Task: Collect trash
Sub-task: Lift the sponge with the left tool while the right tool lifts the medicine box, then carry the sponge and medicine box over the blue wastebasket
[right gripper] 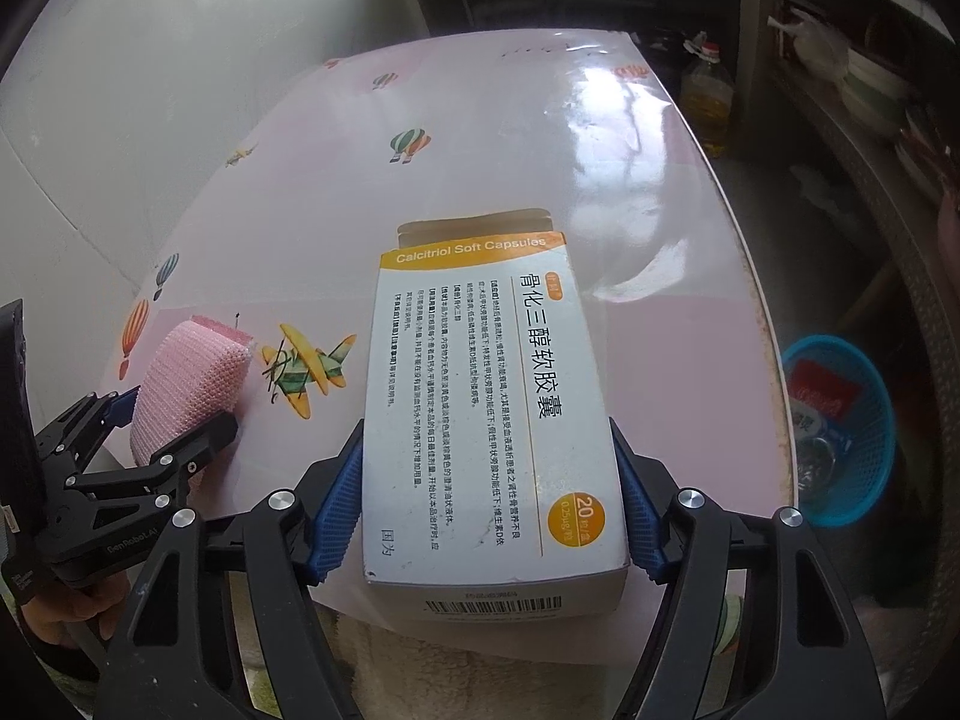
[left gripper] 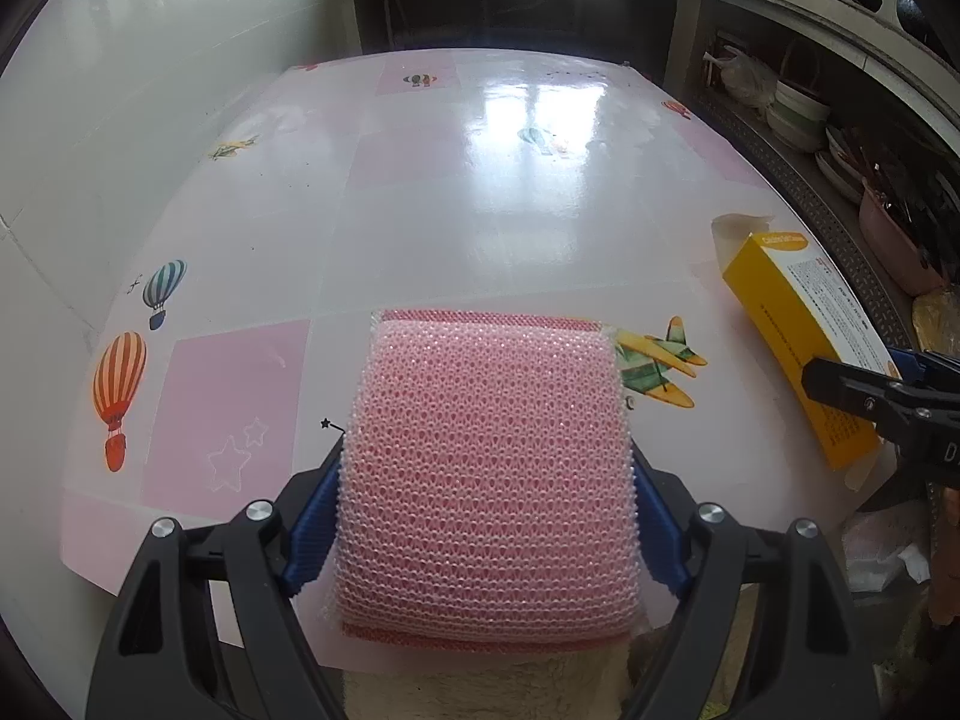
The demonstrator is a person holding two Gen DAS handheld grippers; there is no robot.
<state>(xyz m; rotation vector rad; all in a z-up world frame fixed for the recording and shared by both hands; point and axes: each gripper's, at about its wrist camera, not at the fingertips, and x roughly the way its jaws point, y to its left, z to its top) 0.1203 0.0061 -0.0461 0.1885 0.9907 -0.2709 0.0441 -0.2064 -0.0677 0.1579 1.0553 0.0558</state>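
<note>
Glossy pink table (left gripper: 480, 192), tiled wall (left gripper: 120, 90)

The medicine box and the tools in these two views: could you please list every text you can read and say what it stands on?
"Calcitriol Soft Capsules": orange band at the far end of the medicine box.
"骨化三醇软胶囊": large characters down the box face.
"20": orange circle at its near corner.
"国为": near edge of the face.
"GenRobot.AI", partly legible: body of the left tool.
Too small or blurred: the box's fine print, the barcode digits, and the labels in the blue basket.
</note>
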